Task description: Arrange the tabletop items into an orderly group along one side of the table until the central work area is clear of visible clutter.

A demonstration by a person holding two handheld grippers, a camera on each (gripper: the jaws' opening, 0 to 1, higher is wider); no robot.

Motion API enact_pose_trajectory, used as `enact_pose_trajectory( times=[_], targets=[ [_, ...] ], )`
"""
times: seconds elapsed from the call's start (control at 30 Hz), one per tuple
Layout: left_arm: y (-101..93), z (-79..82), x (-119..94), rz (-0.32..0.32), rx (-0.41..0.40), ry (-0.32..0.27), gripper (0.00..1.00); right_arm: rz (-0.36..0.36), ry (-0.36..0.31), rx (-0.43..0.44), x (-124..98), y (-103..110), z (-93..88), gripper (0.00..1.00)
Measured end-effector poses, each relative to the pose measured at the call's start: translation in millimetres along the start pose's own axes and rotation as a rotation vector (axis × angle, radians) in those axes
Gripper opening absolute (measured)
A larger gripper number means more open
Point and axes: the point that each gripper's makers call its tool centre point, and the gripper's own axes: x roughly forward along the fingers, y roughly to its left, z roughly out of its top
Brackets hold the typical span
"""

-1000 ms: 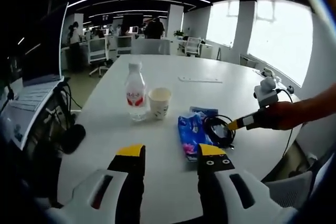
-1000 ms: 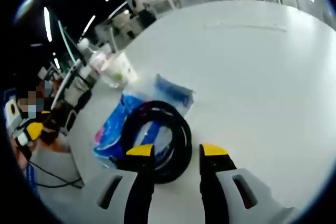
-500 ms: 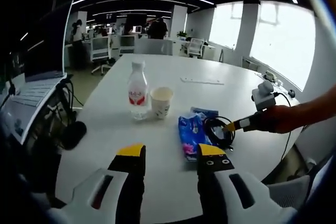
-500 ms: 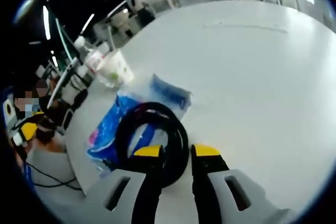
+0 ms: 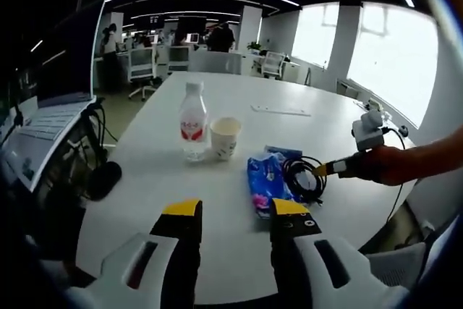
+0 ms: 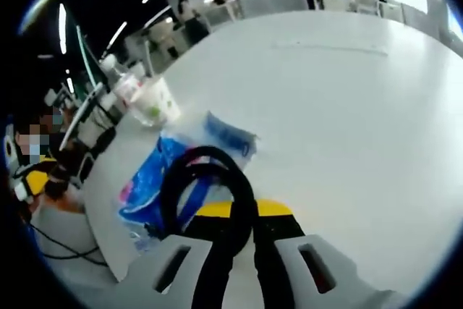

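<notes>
A white worktop (image 5: 239, 200) is seen; a water bottle (image 5: 193, 121) and paper cup (image 5: 226, 137) stand side by side at eleven o'clock, a blue packet (image 5: 266, 182) lies at centre, a black cable coil (image 5: 304, 177) at three o'clock.

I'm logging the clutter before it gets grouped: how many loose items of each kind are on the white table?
Water bottle: 1
Paper cup: 1
Blue packets: 2
Coiled black cable: 1
Flat white strip farther back: 1
Total: 6
</notes>
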Motion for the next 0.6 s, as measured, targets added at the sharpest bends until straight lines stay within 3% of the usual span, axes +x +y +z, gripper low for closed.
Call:
enact_pose_trajectory(
  times=[0.6],
  targets=[
    [-7.3, 0.9, 0, -0.020, 0.011, 0.002, 0.36, 0.009, -0.090, 0.005, -23, 11, 7.5, 0.03]
  ],
)
